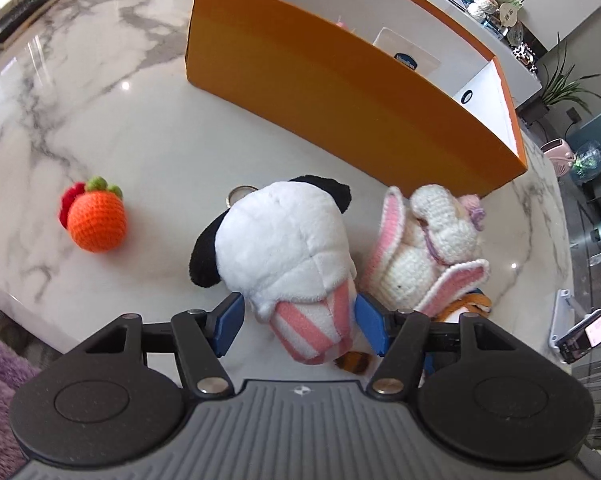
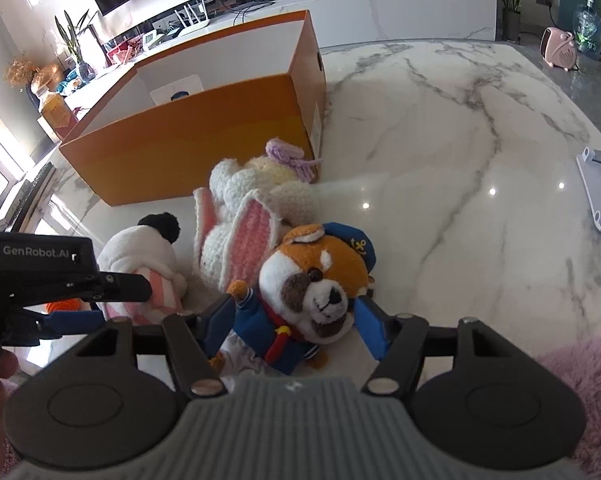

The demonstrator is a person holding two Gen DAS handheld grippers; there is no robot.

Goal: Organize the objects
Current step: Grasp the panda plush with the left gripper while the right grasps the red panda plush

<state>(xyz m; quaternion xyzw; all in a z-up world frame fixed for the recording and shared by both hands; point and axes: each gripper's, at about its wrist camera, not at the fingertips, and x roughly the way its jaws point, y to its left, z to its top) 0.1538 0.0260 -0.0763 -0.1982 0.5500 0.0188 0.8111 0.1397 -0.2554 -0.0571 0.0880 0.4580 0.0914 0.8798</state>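
The left tool [image 1: 298,322] stands apart around the black-eared white plush [image 1: 284,240]; the right tool [image 2: 294,322] stands apart around the sailor dog [image 2: 308,280] — both lie on the counter [image 2: 460,160], near the orange box [image 1: 340,92]

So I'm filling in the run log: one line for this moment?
left tool: open around panda plush | right tool: open around sailor dog | orange box: behind

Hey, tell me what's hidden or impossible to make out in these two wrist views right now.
- Orange box contents: near wall hides the floor, both views.
- Sailor dog plush in left view: only scraps behind the bunny.
- Panda plush face: turned away, both views.
- Crochet carrot: right view, left gripper blocks it.
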